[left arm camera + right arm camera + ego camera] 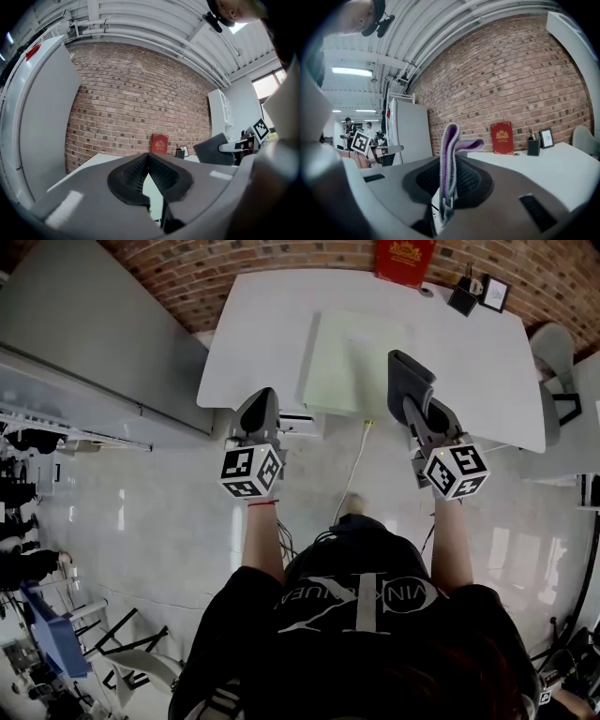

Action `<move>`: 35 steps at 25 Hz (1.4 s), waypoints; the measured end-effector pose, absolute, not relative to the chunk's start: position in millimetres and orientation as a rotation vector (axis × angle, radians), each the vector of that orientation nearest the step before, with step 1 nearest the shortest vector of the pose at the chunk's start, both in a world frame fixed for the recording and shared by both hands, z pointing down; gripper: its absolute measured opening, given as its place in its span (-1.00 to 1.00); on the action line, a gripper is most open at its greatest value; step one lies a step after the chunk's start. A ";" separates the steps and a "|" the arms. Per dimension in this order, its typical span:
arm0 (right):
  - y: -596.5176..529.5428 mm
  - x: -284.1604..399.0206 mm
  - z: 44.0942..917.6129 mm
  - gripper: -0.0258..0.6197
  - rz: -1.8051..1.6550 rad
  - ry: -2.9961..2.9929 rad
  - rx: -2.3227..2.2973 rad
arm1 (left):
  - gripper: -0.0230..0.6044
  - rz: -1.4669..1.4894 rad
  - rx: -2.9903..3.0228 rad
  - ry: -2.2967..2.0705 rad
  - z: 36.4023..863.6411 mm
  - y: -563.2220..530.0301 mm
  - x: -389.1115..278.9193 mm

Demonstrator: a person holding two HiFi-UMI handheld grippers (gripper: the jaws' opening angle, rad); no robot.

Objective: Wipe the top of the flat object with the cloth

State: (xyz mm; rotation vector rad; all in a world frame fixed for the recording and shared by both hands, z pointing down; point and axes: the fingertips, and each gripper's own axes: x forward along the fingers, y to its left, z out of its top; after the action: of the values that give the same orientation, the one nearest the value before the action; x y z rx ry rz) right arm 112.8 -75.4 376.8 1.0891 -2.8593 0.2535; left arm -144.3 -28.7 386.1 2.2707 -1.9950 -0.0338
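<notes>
A pale green flat object [352,362] lies on the white table [478,362], close to its near edge. My right gripper [417,399] hangs over the table's near edge just right of the flat object, shut on a folded grey and purple cloth [449,150] that sticks up beyond its jaws. From the head camera the cloth [410,374] looks grey. My left gripper [261,407] is held off the near left corner of the table, jaws together with nothing between them [149,157]. In the left gripper view the cloth [214,149] shows at the right.
A red book [404,261] stands against the brick wall at the table's far edge, with a black pen holder [463,298] and a small frame [494,293] beside it. A grey chair [555,357] stands to the right. A white cable [356,465] runs across the floor.
</notes>
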 end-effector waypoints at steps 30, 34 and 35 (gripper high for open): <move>-204.0 62.5 394.3 -0.77 0.487 -2.819 1.184 | -0.89 0.082 2.403 -1.746 414.3 -189.1 -159.2; -222.8 33.8 398.0 -0.76 0.510 -2.820 1.150 | -0.89 0.094 2.403 -1.725 418.4 -209.8 -174.2; -227.7 27.0 399.4 -0.76 0.514 -2.819 1.139 | -0.89 0.102 2.406 -1.719 420.3 -214.4 -176.4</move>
State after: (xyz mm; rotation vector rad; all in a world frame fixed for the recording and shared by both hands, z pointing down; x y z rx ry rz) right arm 27.0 -227.7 399.4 1.1385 -2.8185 0.5144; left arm -176.4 -214.4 420.3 2.4059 -1.7185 0.1015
